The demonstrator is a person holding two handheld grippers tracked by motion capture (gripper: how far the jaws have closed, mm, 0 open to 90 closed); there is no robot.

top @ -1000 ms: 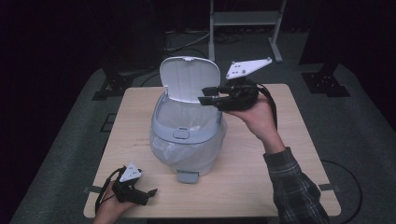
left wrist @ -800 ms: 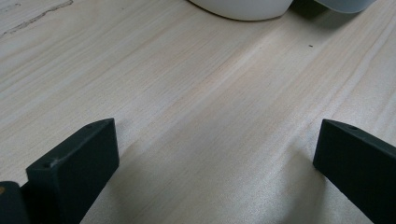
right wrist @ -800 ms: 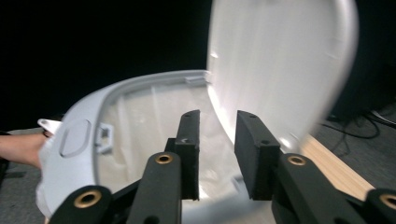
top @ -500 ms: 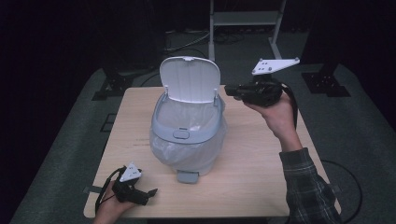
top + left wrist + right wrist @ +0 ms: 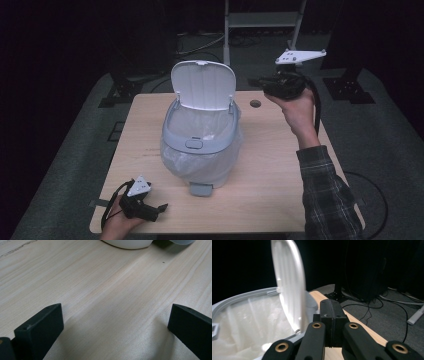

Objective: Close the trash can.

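The bin (image 5: 201, 145) stands mid-table (image 5: 280, 170), lid (image 5: 202, 85) up. At one o'clock the right gripper (image 5: 257, 82) is held aloft; its own view shows the jaws pressed together, empty. At seven o'clock the left gripper (image 5: 159, 207) seems to rest on the wood; its own view shows the jaws spread wide.

What we cannot make out around the bin, the claws and the dark room

We see the left claw (image 5: 159, 207) too small from above to judge its gap, and in its own view both black jaws run off the bottom edge; the bin (image 5: 128, 243) there is cut by the top edge to a pale sliver. In the right gripper view the lid (image 5: 289, 282) is blurred and the bin's liner (image 5: 249, 322) runs off the left and bottom edges. Beyond the surface (image 5: 270, 165) the background is too dark to read.
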